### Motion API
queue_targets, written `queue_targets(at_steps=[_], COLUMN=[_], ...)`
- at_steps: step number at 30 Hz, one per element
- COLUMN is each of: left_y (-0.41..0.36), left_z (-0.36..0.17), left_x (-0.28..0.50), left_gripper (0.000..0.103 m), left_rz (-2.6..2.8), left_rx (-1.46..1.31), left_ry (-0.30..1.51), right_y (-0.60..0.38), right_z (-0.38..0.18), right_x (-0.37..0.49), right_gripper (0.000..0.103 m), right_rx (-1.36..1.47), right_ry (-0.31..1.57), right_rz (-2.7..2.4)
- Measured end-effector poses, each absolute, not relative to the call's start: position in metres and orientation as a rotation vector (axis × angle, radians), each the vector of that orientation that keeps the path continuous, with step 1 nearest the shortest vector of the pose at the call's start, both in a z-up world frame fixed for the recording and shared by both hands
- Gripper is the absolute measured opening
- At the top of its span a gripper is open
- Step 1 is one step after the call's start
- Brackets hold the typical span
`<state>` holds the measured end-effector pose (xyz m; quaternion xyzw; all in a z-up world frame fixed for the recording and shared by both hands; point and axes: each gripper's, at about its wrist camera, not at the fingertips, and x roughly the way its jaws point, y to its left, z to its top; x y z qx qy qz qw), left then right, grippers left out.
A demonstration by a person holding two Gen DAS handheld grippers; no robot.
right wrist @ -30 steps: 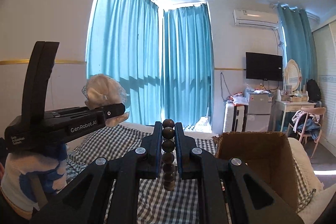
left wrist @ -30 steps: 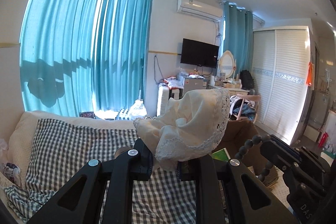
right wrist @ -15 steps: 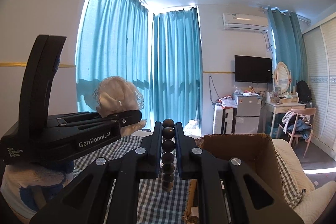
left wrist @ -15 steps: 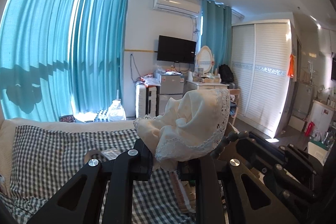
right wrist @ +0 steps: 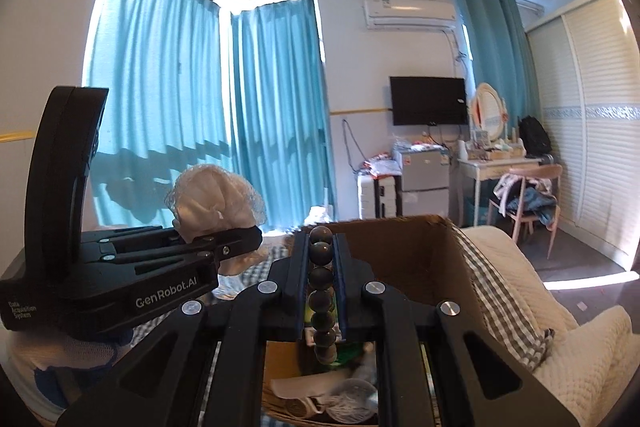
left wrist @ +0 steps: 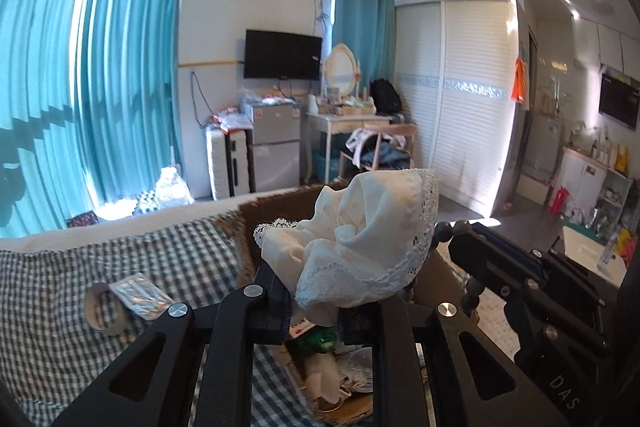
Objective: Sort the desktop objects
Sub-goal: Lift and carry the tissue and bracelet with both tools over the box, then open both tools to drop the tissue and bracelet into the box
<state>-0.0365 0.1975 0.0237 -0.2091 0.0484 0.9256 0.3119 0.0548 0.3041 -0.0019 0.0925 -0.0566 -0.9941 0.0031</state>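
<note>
Checked bedspread [left wrist: 60, 307] under teal curtains [right wrist: 168, 107]; left gripper [left wrist: 316, 291] pinches lace cloth [left wrist: 360, 239].

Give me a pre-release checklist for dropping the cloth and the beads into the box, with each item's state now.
1. Left hand-held gripper shut on the lace cloth: ok.
2. Right hand-held gripper shut on the bead string: ok.
3. Cloth over the open cardboard box: ok; box contents show below it.
4. Beads over the box: ok; the string hangs over the clutter inside.
5. The two grippers apart: ok in the right wrist view, with the left one off to the side.
6. Room left in the box: cannot tell, only part of the inside shows.
</note>
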Motion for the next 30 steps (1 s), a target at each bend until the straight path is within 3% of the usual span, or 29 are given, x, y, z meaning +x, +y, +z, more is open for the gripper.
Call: queue_targets(at_steps=[13,15,17,21,22,24,30], left_y=[0.259,0.259,0.259,0.248,0.245,0.238,0.215], left_z=[-0.068,-0.077,-0.084,-0.081,-0.079,-0.073,-0.051], left_x=[-0.093,-0.099,-0.102,-0.102,-0.102,-0.1,-0.086], left_gripper=[0.016,0.021,0.045,0.055,0.057,0.065,0.081], left_rz=[2.327,2.326,2.356,2.375,2.383,2.398,2.435], left_rx=[-0.775,-0.802,-0.819,-0.805,-0.799,-0.781,-0.719], left_ry=[0.218,0.231,0.241,0.207,0.2,0.179,0.108], right_y=[0.354,0.354,0.351,0.348,0.348,0.346,0.344], right_z=[-0.058,-0.063,-0.066,-0.063,-0.062,-0.059,-0.044], right_x=[0.009,-0.001,-0.006,-0.007,-0.006,-0.003,0.011], right_gripper=[0.011,0.011,0.011,0.012,0.015,0.037,0.043], right_rx=[0.613,0.675,0.713,0.706,0.702,0.688,0.605], right_ry=[-0.302,-0.3,-0.267,-0.218,-0.21,-0.195,-0.203], right_rz=[-3.169,-3.157,-3.165,-3.197,-3.206,-3.228,-3.263])
